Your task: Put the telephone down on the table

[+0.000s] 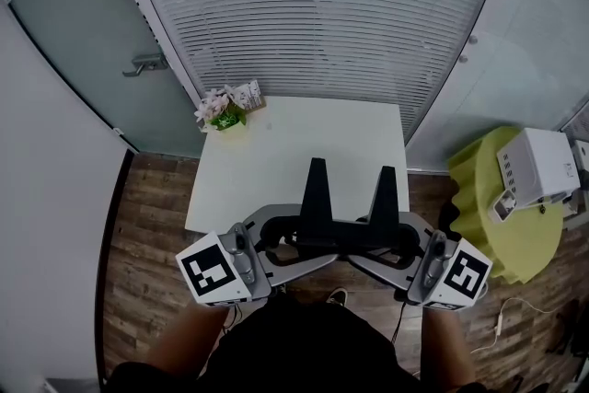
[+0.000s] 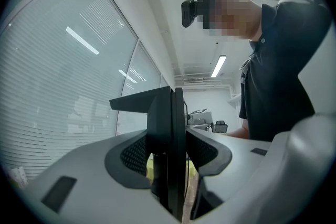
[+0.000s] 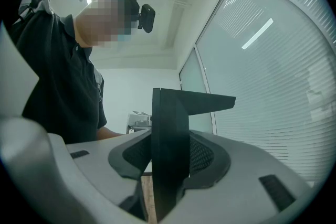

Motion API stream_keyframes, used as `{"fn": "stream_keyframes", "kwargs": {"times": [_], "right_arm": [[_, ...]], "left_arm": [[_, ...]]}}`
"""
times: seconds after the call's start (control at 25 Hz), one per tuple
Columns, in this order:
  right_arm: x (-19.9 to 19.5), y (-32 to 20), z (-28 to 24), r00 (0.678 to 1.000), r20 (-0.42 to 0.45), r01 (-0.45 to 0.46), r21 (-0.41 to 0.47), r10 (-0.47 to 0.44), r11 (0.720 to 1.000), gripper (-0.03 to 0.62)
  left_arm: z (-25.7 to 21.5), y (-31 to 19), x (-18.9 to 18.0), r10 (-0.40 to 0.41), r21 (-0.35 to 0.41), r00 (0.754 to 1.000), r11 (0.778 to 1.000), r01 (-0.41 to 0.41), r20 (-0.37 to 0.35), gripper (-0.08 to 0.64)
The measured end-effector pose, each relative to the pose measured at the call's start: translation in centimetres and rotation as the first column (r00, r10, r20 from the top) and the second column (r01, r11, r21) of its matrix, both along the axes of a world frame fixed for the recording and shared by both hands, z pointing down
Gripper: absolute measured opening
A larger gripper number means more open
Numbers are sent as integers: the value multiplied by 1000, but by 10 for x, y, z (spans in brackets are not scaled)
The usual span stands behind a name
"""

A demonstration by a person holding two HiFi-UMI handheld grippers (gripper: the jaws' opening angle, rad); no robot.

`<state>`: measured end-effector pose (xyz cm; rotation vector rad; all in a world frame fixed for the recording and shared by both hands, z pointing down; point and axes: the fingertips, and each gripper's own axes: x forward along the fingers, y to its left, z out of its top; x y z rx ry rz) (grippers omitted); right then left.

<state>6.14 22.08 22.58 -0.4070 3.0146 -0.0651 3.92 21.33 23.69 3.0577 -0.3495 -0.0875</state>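
Though only head view shows table [image 1: 276, 152], gripper views show L claw [image 2: 167, 153], R claw [image 3: 169, 157] clamped on telephone [image 1: 354, 236].

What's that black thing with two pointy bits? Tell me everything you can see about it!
The telephone looks matte black, maybe hard plastic: a flat bar with two tapered prongs standing up. The left gripper and right gripper each clamp one end between their fingers, holding it level above the near edge of the white table. Nothing else touches it.
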Motion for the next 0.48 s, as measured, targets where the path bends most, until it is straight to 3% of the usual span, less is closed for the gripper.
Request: {"fn": "stream_keyframes", "kwargs": {"times": [0.48], "right_arm": [[72, -8, 0, 1000, 19, 25, -11, -25, 1000, 179]], "left_arm": [[-2, -7, 71, -35, -4, 999, 999, 35, 22, 209]]}}
